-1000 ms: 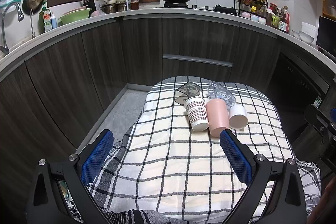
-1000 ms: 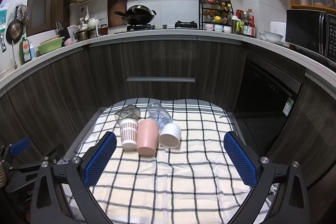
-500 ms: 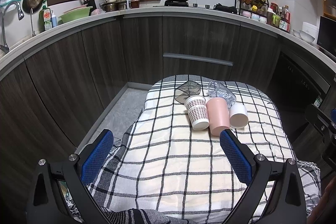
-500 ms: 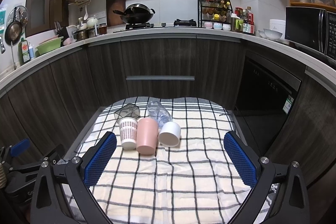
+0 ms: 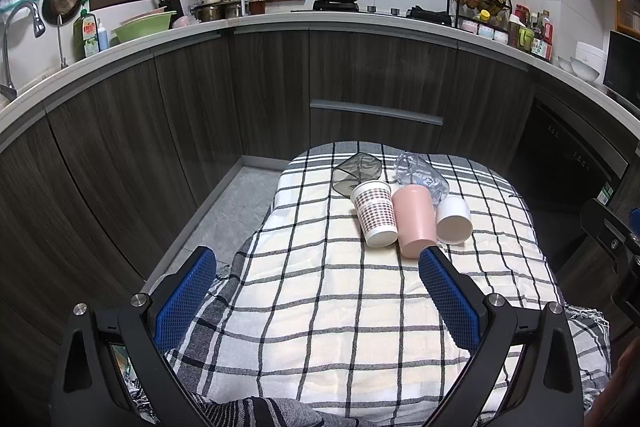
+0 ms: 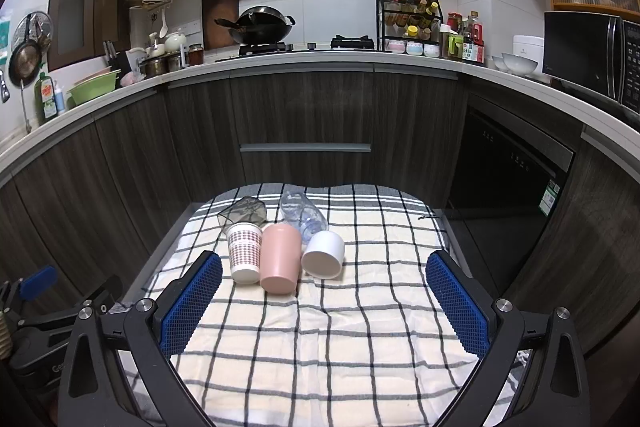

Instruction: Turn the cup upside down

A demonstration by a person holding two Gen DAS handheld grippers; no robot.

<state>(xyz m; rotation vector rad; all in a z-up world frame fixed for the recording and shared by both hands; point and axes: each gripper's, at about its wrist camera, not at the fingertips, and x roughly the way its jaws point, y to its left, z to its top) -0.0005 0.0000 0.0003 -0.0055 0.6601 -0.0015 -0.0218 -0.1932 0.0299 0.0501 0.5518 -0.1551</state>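
Lying on its side on the checked cloth (image 6: pixel 340 327), the pink cup (image 6: pixel 280 259) touches the dotted cup (image 6: pixel 244 253) on one flank and the white cup (image 6: pixel 323 259) on the other, while the left gripper (image 5: pixel 316 267) and right gripper (image 6: pixel 324 273) hover near it, both spread wide and empty.

Black-checked cream cloth (image 6: pixel 360 327); pink cup (image 6: pixel 280 263), white cup (image 6: pixel 323 259), seemingly red-dotted cup (image 6: pixel 244 253).

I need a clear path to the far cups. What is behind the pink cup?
Behind the pink cup lies a clear plastic bottle, beside it a dark glass. The cup hides the bottle's near end.
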